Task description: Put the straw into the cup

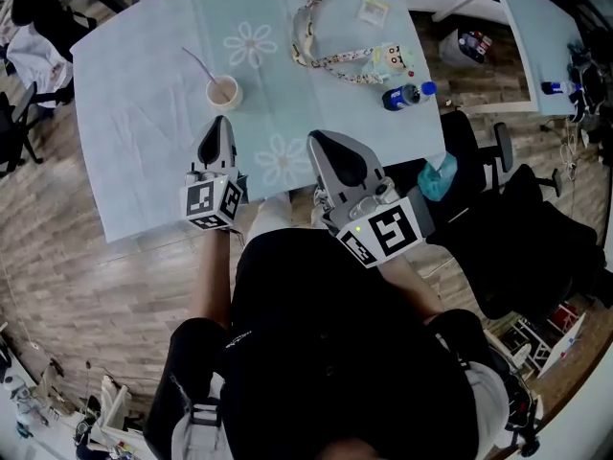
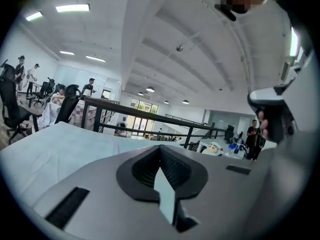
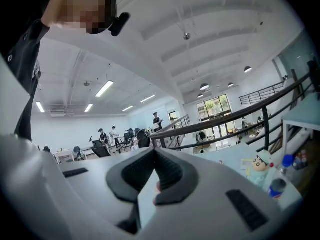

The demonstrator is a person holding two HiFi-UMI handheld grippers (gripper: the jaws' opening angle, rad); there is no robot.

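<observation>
Head view
- Counter (image 1: 144,161): covered with a pale cloth printed with flowers.
- Cup (image 1: 223,92): upright on the counter, toward its left half.
- Straw (image 1: 196,63): standing in the cup, leaning up and to the left over the rim.
- Left tongs (image 1: 219,121): over the counter's near edge, tips pointing at the cup but clear of it.
- Right tongs (image 1: 316,140): beside the left pair, well apart from the cup.
- Other items: a patterned strap (image 1: 316,51), a doll figure (image 1: 393,60) and a bottle (image 1: 407,95) lie to the right of the cup.

Left gripper view
- Left tongs (image 2: 160,148): closed, pads meeting, nothing between them.
- Surroundings: the cloth-covered counter (image 2: 55,151) ahead; doll figure (image 2: 215,148) at far right. Cup and straw are not seen here.

Right gripper view
- Right tongs (image 3: 154,151): closed tip to tip, holding nothing.
- Surroundings: doll figure (image 3: 260,166) and bottle (image 3: 277,185) at lower right.
</observation>
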